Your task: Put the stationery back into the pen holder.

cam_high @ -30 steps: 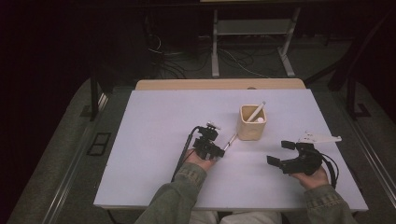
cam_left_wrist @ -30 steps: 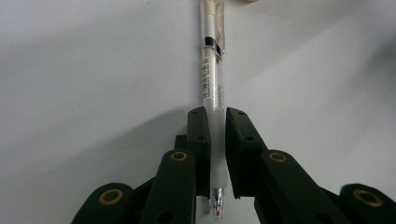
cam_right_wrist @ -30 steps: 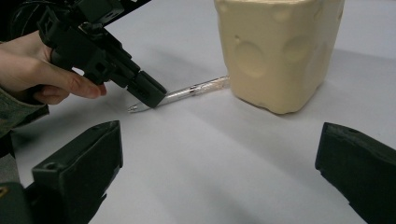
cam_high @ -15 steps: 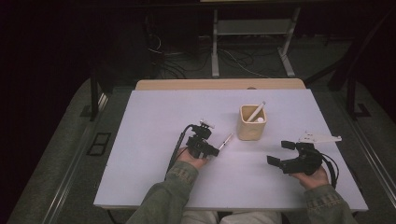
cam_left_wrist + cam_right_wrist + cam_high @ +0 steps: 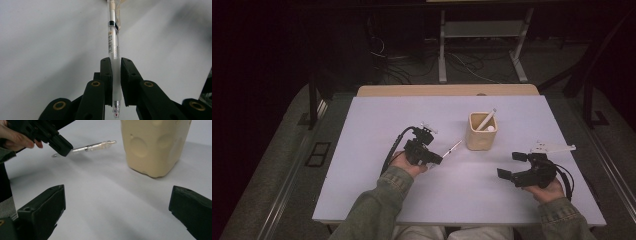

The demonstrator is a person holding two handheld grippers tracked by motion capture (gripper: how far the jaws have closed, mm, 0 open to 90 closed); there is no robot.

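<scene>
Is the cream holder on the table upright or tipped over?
Upright. The cream holder stands on its base on the table, opening upward, with a white pen leaning inside.

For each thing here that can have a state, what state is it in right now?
Left tool: shut on the clear pen, near its tip end.
Clear pen: held off the table, clip end pointing toward the holder.
Right tool: open, nothing between its jaws.
Cream holder: upright, one white pen leaning inside.
</scene>
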